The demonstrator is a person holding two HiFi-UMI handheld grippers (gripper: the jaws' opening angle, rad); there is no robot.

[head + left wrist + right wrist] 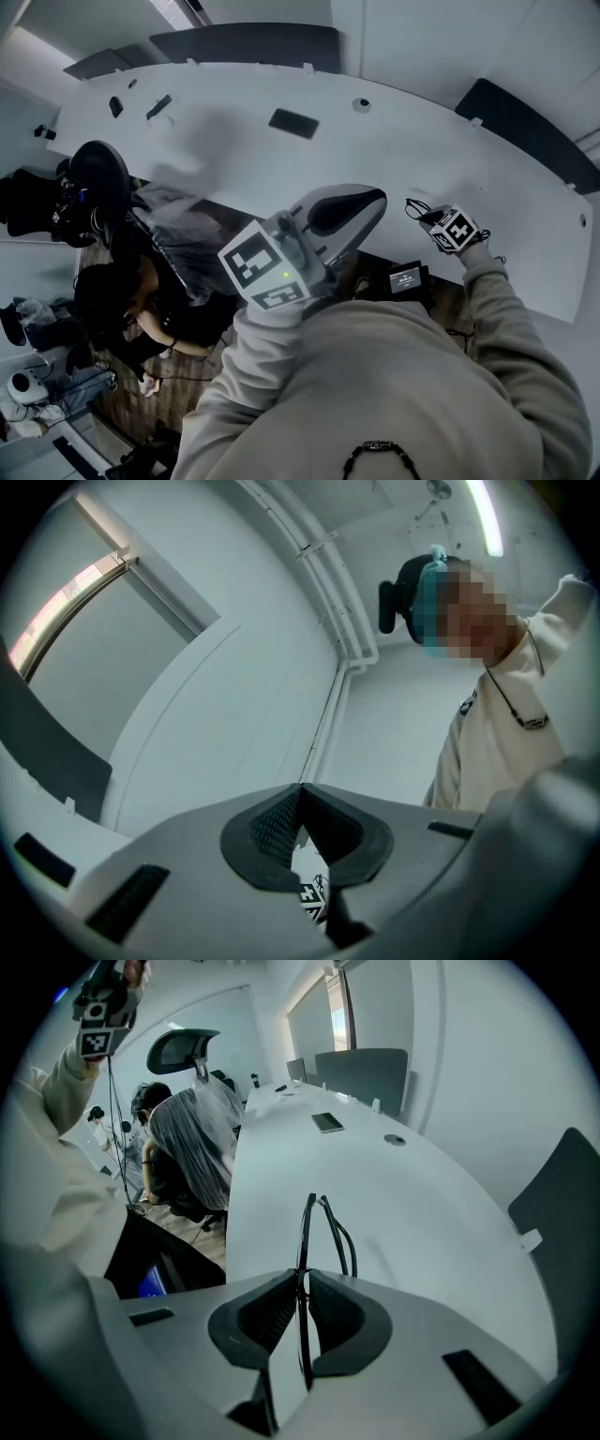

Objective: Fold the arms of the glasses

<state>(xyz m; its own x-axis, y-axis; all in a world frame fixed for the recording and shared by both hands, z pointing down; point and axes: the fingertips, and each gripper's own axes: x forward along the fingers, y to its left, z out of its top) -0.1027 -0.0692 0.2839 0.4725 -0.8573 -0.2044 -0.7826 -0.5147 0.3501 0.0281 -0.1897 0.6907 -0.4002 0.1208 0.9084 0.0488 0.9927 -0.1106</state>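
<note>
The right gripper is clamped on the glasses by the near right edge of the table. The left gripper is closed and empty. A phone lies far off.

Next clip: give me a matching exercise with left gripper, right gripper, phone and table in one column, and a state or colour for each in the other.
Things
1. left gripper
2. right gripper
3. phone
4. table

States
A. white, long and curved
B. shut on the glasses
C. shut, nothing between its jaws
D. dark, lying flat on the table

Pairs: 1-C, 2-B, 3-D, 4-A
</note>
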